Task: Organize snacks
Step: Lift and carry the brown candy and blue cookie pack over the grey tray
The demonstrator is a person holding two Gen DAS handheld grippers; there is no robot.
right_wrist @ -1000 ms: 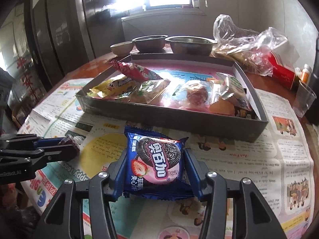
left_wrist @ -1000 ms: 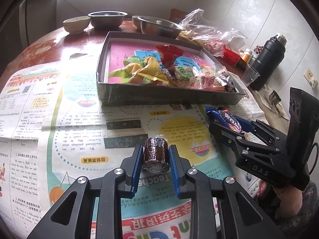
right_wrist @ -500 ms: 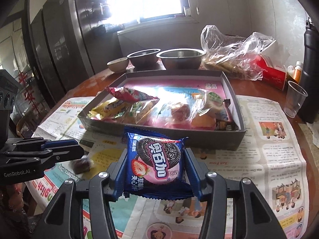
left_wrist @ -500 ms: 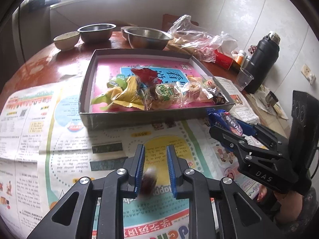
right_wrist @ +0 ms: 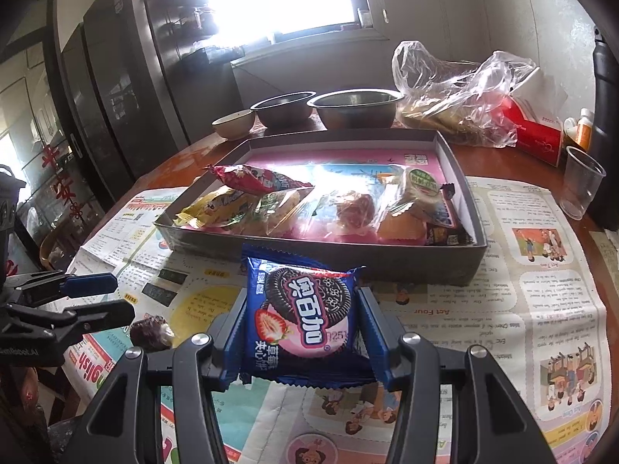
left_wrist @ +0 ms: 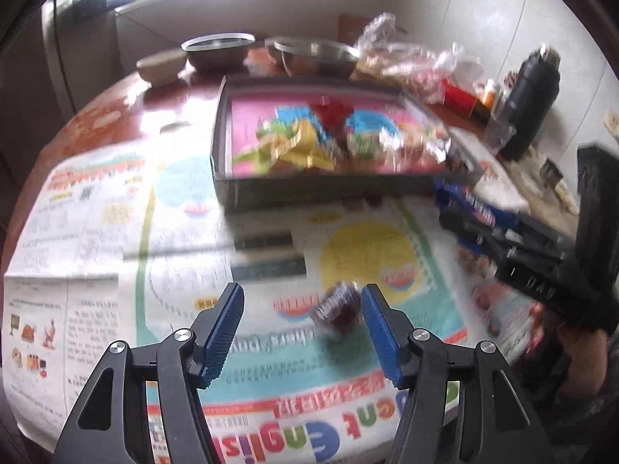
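Left gripper (left_wrist: 301, 323) has just been opening, wide; dropped candy (left_wrist: 336, 309) lies by its right pad: re-centre, close squarely. Right gripper (right_wrist: 301, 332) holds cookie pack (right_wrist: 305, 317) near tray (right_wrist: 387, 266)

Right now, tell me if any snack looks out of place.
Yes: a small dark wrapped snack lies loose on the newspaper, outside the tray. The left gripper has just opened; its pads no longer press it. The right gripper holds the blue cookie pack.
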